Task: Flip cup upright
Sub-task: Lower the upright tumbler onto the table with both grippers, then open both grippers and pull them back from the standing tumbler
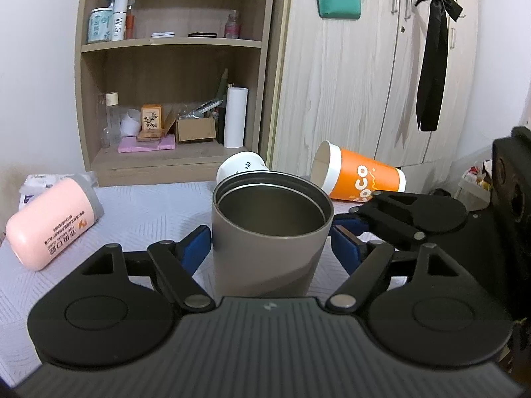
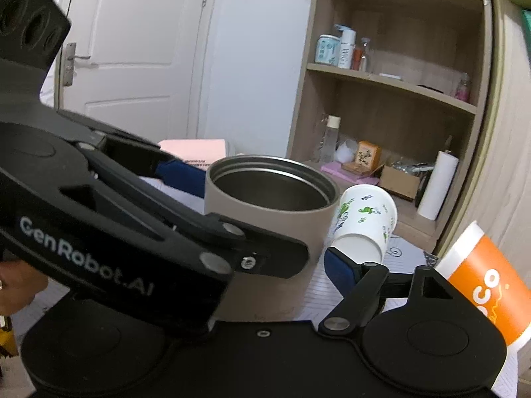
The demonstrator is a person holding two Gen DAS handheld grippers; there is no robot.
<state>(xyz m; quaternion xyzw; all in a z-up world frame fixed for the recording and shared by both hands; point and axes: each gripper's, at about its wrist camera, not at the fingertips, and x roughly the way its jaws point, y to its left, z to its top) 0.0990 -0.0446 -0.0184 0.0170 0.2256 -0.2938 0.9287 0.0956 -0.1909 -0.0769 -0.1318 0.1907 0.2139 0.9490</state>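
Note:
A taupe metal cup (image 1: 268, 232) stands upright on the table, mouth up, between the blue pads of my left gripper (image 1: 270, 242). The pads sit beside its wall with a small gap on each side, so the left gripper is open. The cup also shows in the right wrist view (image 2: 265, 219). My right gripper (image 2: 265, 232) comes in from the right. Its right pad (image 2: 338, 270) stands apart from the cup and its left side is hidden behind the left gripper's linkage (image 2: 149, 219); it looks open.
An orange paper cup (image 1: 358, 175) and a white printed paper cup (image 1: 240, 165) lie on their sides behind the metal cup. A pink cup (image 1: 49, 222) lies on its side at the left. A wooden shelf unit (image 1: 172, 66) and wardrobe (image 1: 348, 83) stand behind the table.

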